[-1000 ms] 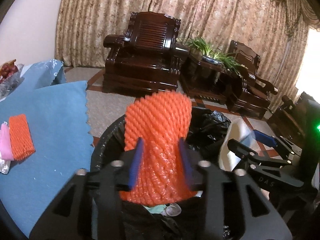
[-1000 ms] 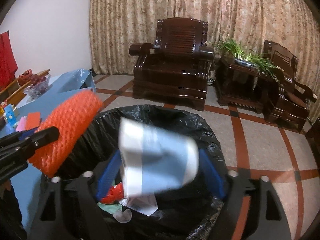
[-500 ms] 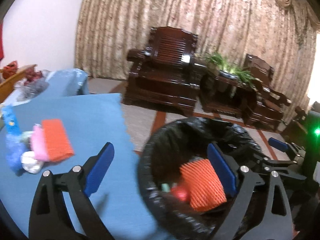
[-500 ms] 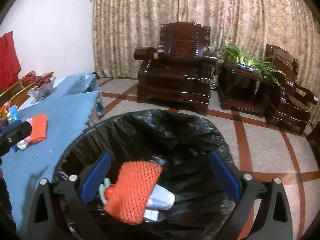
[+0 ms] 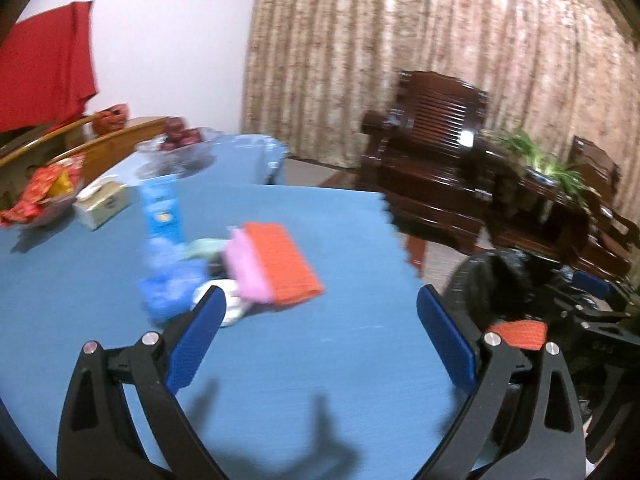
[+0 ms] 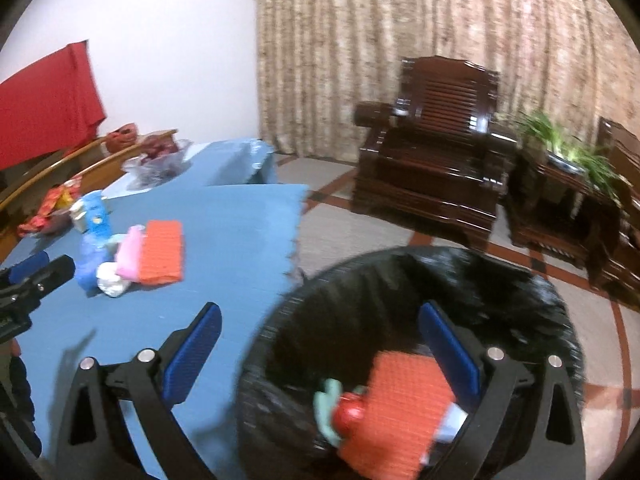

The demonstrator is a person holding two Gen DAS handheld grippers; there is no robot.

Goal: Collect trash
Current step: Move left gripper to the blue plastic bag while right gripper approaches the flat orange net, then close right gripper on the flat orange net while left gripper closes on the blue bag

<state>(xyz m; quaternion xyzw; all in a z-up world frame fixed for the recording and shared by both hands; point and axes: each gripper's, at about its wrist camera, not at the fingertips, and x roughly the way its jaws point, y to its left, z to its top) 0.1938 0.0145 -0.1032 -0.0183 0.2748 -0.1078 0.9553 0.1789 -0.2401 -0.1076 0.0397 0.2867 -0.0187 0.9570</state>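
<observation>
L wrist view: left gripper point(image 5: 318, 340) spread wide, empty, over blue table point(image 5: 340, 380); orange foam net point(image 5: 284, 262) w/ pink piece beyond its tips. R wrist view: right gripper point(image 6: 318, 354) spread, empty, above black-lined bin point(image 6: 532, 304) beside table; another orange net point(image 6: 400, 406) inside bin.

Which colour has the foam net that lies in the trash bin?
Orange. The foam net shows best in the right wrist view, against the black bin liner.
</observation>
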